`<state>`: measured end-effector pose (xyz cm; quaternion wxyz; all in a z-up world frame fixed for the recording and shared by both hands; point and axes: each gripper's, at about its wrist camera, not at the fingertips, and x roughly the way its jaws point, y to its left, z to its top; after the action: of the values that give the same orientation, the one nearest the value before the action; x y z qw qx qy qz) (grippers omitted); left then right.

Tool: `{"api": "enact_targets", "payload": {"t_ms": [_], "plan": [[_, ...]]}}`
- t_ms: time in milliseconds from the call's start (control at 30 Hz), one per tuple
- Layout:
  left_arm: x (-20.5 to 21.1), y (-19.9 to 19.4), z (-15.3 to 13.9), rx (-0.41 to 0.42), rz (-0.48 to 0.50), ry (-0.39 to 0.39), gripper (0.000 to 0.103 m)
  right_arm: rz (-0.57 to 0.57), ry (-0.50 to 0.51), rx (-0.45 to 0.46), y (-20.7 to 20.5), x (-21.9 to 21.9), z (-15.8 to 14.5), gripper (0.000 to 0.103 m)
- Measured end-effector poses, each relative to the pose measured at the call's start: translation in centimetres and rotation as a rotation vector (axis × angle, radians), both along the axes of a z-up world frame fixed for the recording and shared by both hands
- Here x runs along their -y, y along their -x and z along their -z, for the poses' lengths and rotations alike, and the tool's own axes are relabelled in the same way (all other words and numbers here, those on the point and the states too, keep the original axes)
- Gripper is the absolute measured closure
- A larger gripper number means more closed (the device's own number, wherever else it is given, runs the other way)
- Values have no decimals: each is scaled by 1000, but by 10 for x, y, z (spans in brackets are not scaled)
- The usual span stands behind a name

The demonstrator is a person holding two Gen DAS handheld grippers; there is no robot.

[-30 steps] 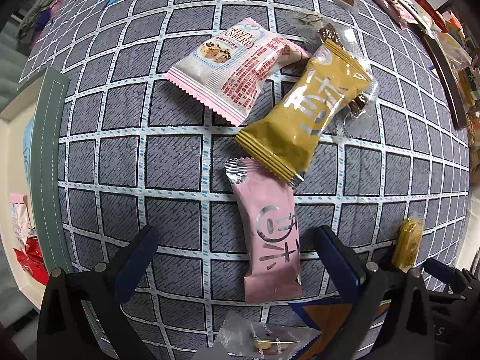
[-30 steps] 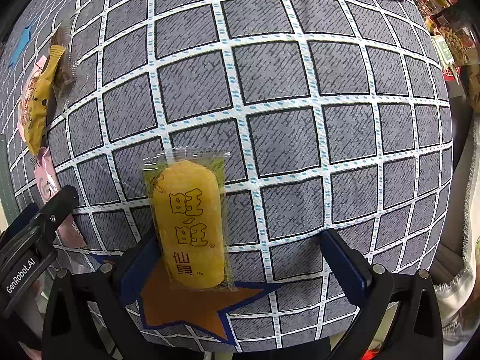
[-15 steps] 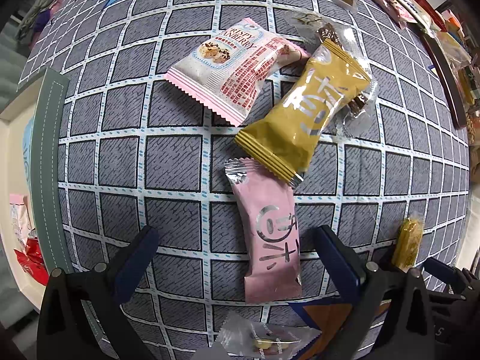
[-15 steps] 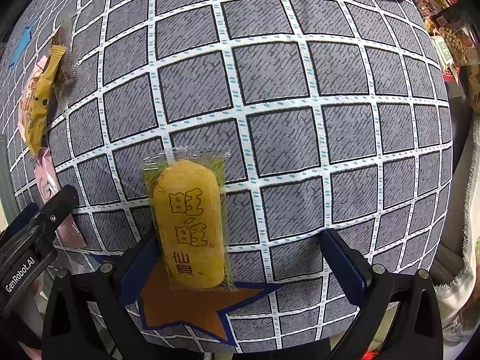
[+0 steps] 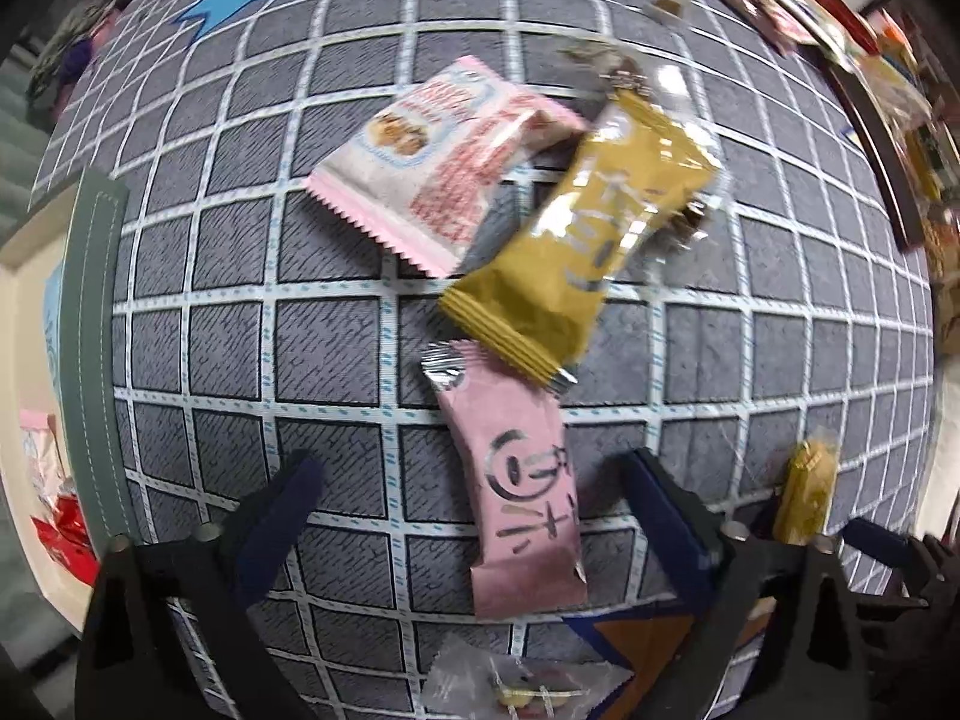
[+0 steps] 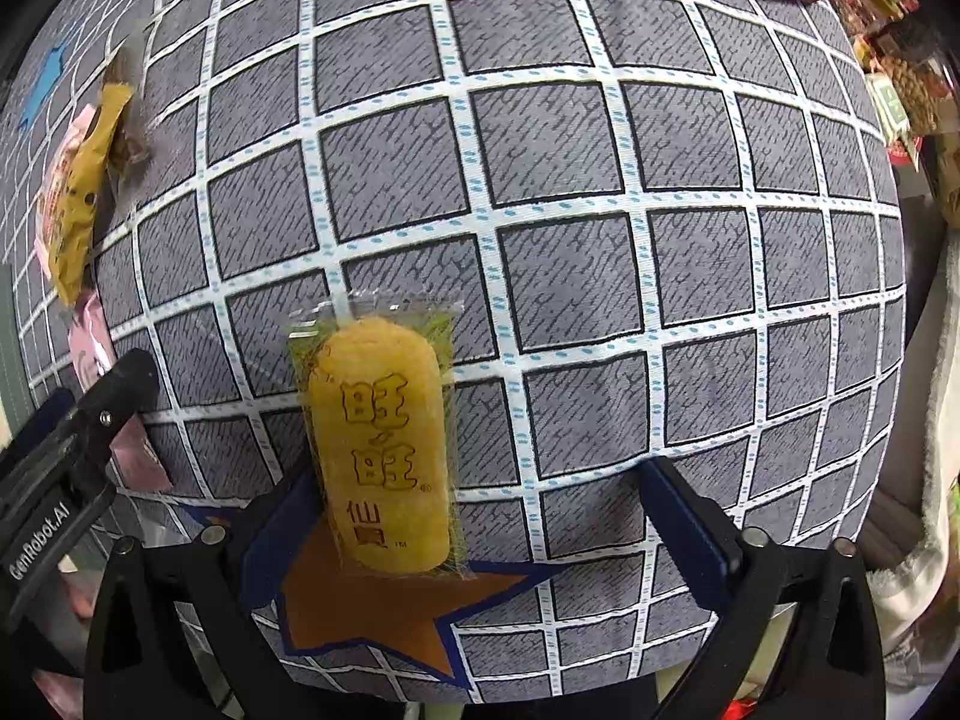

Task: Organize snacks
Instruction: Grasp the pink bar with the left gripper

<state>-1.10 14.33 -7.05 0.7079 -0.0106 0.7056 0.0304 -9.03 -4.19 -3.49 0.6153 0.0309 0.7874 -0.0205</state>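
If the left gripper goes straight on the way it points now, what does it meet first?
Most likely the pink snack packet, lying flat on the checked cloth between the open fingers of the left gripper, nearer the right one. Depth is unclear.

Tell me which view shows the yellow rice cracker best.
The right wrist view. There the rice cracker lies near the middle, whole and sharp, its printed characters readable, partly over the orange star. The left wrist view shows it only small and blurred at the lower right edge.

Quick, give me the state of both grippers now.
Left gripper: open, jaws just closing a little around the pink snack packet, not gripping.
Right gripper: open, jaws just narrowing, yellow rice cracker packet between them, ungripped.
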Motion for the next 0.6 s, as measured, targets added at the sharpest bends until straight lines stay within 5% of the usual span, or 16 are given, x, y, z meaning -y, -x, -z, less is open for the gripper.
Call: {"api": "enact_targets", "payload": {"t_ms": [33, 100, 133, 167, 300, 600], "plan": [[4, 0, -4, 5, 24, -2, 22, -10, 1, 14, 1, -1, -4, 16], [15, 0, -13, 13, 80, -5, 47, -41, 1, 42, 1, -6, -13, 51], [18, 0, -15, 12, 97, -4, 68, -57, -1, 55, 1, -10, -18, 63], [21, 0, -17, 6, 110, 3, 76, -72, -1, 64, 0, -12, -21, 66], [8, 3, -26, 7, 76, 115, 78, -61, -47, 93, -3, -14, -31, 66], [-46, 23, -78, 112, 20, 158, 78, -115, -157, 157, -23, -41, -73, 66]]}}
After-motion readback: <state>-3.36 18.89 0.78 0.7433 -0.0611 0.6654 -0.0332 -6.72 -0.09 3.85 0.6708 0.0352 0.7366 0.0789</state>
